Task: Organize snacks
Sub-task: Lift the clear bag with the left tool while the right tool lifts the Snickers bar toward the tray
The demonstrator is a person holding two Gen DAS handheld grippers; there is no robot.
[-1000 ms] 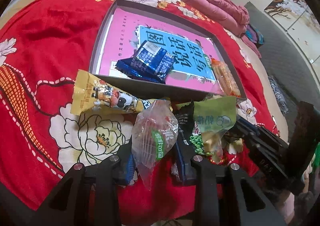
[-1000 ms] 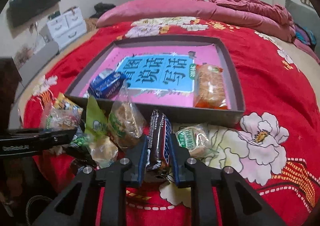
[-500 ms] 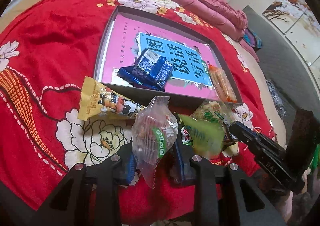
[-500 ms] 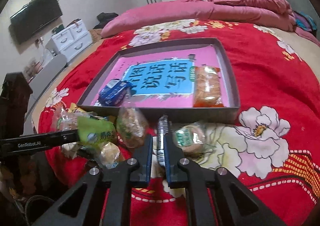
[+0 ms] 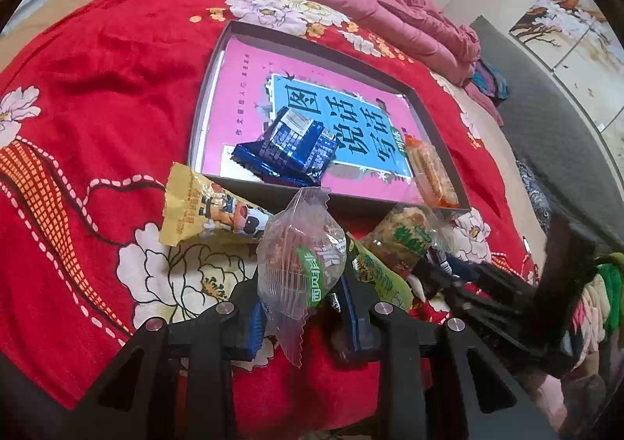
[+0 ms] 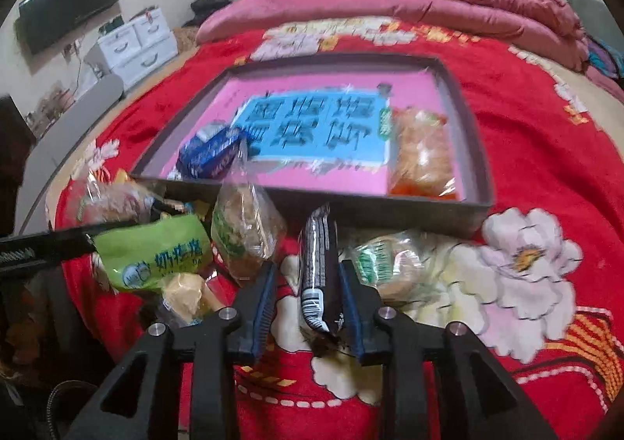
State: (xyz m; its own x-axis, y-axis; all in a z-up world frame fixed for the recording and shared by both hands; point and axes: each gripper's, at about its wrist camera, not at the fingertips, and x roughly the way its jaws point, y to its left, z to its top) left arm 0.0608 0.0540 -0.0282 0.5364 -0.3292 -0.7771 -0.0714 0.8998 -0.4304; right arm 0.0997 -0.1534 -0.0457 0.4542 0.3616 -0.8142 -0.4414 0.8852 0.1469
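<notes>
The left gripper point(image 5: 300, 307) has its jaws closed on a clear snack packet point(image 5: 298, 264) with a green label; the packet stands up between the jaws, its crimped tail hanging below them. The right gripper point(image 6: 308, 307) has its jaws around a dark candy bar point(image 6: 318, 264); the bar touches the right-hand jaw, and a gap shows on the other side, so the grip appears loose or partial.

Straight ahead of both sets of jaws lies the tray point(image 6: 394, 208), a shallow grey box lined with a pink book cover. It holds a blue wrapper point(image 5: 290, 149) ahead and left of the right jaws, and an orange cracker pack point(image 6: 421, 151) ahead and right of them. On the bed point(image 5: 97, 81), between jaws and tray, lie a yellow packet point(image 5: 206, 213), a green packet point(image 6: 156, 254) and two clear biscuit packs point(image 6: 245, 229).

Procedure for the step in hand, judged to be transfer into the tray:
1. Confirm that the right jaws pinch the bar on both sides before lifting.
2. Raise each item above the near tray wall; the hanging tail may catch on it.
3. Move forward to bare pink floor, between the blue wrapper and the orange pack.
4. Lower, then release.
</notes>
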